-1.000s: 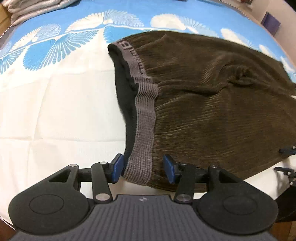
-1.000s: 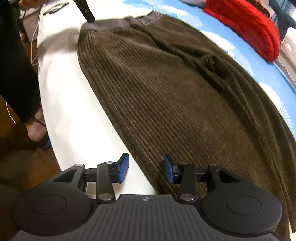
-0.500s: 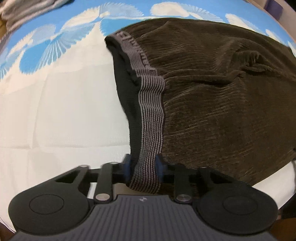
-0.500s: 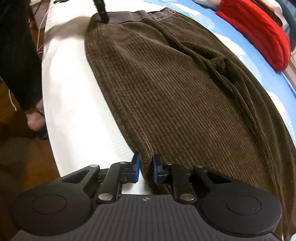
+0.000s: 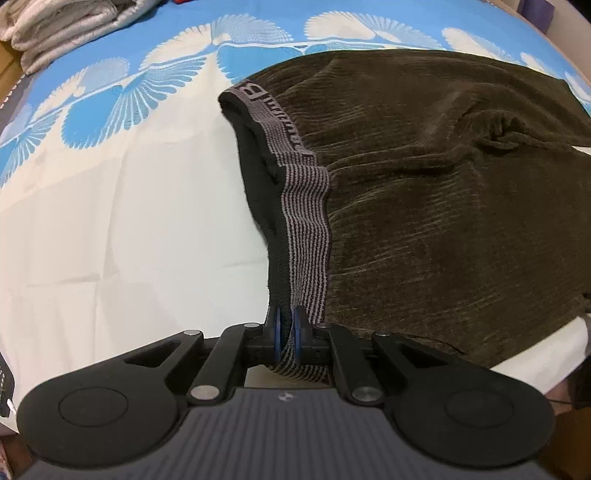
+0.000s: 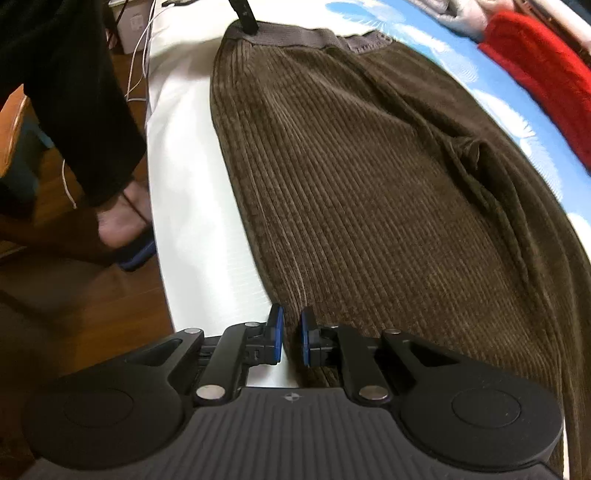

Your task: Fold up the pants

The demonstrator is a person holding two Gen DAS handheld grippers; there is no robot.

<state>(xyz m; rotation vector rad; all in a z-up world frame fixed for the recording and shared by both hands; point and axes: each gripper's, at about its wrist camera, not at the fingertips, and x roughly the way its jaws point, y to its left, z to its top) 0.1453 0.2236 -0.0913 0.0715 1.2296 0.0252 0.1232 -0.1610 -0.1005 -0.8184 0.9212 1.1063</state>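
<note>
At the bottom centre of the left wrist view, the left gripper has its jaws nearly together, clamped on the near end of the waistband, whose grey striped elastic passes between the blue pads and shows again below them. From the grip the waistband runs up the middle of the frame to a lettered end at upper centre, with the dark inner lining open along its left side. The pants, brown corduroy, fill the right half of that view, lying on the bed, whose cover is white in the lower left and blue with white fan shapes across the top. Folded grey-white cloth sits in the upper left corner. At the bottom centre of the right wrist view, the right gripper has its jaws a narrow gap apart, closed around the near left edge of the pants; brown fabric shows between the pads and under the right finger. The pants stretch up the frame to the waistband at top centre, where the left gripper's finger meets its left end. A red cloth lies at the upper right, and a foot stands on the wooden floor at left.
</note>
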